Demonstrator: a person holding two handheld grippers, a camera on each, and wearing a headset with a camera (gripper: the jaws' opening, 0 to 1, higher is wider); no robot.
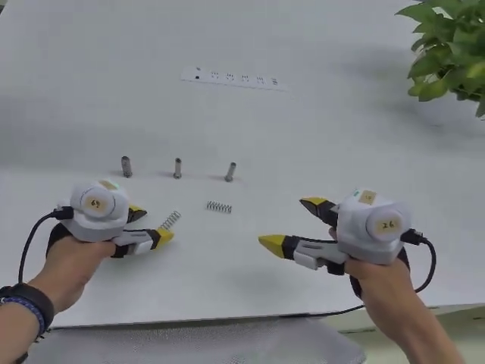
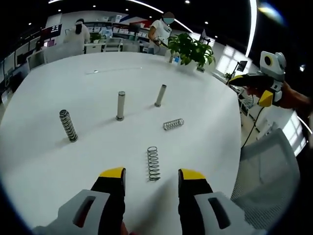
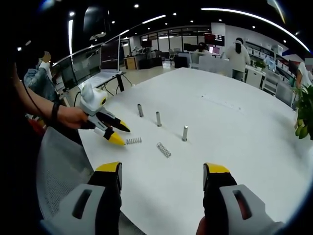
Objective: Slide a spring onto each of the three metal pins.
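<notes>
The left gripper has its jaws parted and holds nothing; the near spring lies on the table just ahead of the yellow tips, in line with the gap between them, and I cannot tell whether either tip touches it.

The step in hand looks to be picking up this spring. The jaws should go a little further over the coil and close on its middle from both sides, gently, since a hard pinch could crush it or shoot it out sideways. Once lifted, it should be turned upright and its bore lined up over the top of a bare pin before it is let go.

The left pin already wears a spring; the middle pin and the far pin stand bare, and the middle one is the closer target. The second spring lies loose on the table between the near spring and the far pin.

The right gripper is spread wide and empty; it hovers near the table's front edge, well apart from the pins and both loose springs.
</notes>
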